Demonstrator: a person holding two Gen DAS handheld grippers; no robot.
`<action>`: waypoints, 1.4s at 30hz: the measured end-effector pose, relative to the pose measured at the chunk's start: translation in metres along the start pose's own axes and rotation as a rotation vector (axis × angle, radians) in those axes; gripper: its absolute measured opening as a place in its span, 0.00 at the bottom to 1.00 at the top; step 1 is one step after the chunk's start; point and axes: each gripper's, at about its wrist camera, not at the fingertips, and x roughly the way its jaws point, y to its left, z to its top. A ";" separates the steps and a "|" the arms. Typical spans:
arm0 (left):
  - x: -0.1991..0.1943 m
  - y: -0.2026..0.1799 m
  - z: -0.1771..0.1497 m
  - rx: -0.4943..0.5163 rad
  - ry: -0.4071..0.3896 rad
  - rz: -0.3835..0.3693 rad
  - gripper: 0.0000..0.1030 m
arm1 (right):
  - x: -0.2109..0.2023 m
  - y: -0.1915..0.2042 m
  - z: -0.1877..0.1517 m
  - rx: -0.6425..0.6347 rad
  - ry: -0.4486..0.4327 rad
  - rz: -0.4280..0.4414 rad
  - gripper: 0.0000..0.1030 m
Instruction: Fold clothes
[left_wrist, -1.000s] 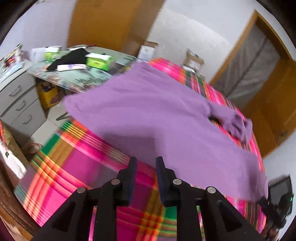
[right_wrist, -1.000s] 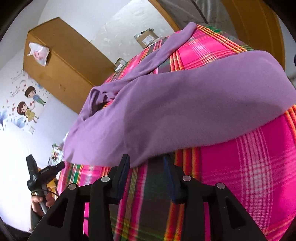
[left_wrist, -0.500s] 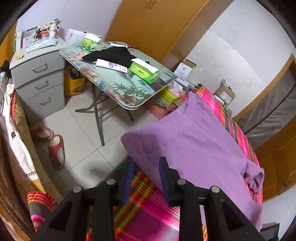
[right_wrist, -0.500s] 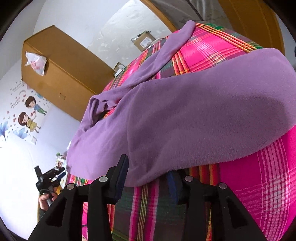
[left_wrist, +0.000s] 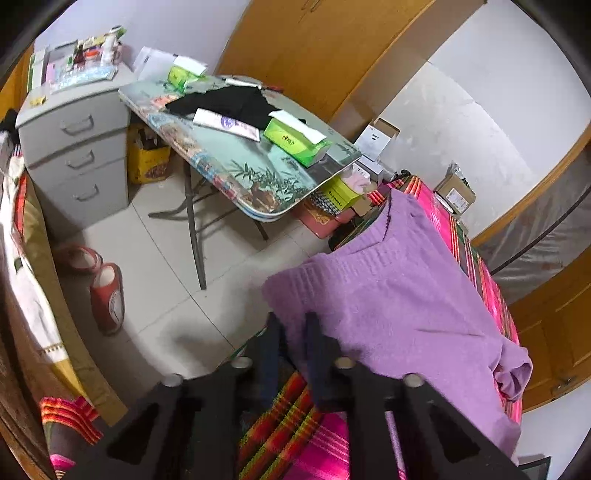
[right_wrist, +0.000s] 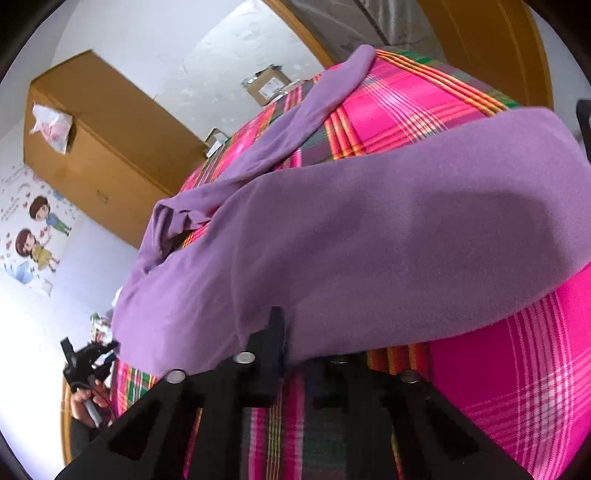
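A purple sweater (left_wrist: 399, 295) lies spread on a bed with a pink plaid cover (left_wrist: 325, 443). In the left wrist view my left gripper (left_wrist: 291, 325) has its fingers around the sweater's ribbed hem corner, which hangs over the bed edge. In the right wrist view the sweater (right_wrist: 369, 240) covers most of the plaid cover (right_wrist: 517, 362), one sleeve stretched to the far side. My right gripper (right_wrist: 299, 332) has the near edge of the sweater between its fingers; the right finger is hidden under the cloth.
A folding table (left_wrist: 236, 162) with tissue boxes and a black garment stands left of the bed. A grey drawer cabinet (left_wrist: 74, 147) and red slippers (left_wrist: 107, 291) are on the tiled floor. A wooden wardrobe (right_wrist: 92, 147) stands behind. The left gripper also shows in the right wrist view (right_wrist: 85, 362).
My left gripper swung to the sweater's hem corner at the bed edge and closed around it. My right gripper moved forward until the sweater's near edge slid between its fingers.
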 end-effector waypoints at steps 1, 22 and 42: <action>-0.004 -0.001 0.001 0.006 -0.008 -0.004 0.07 | 0.000 -0.003 0.000 0.016 -0.003 0.005 0.04; -0.070 0.031 -0.030 0.074 -0.038 -0.024 0.05 | -0.066 0.013 -0.042 -0.009 0.045 0.058 0.03; -0.092 -0.015 -0.059 0.267 -0.034 -0.007 0.10 | -0.118 -0.051 -0.031 0.078 -0.108 -0.162 0.28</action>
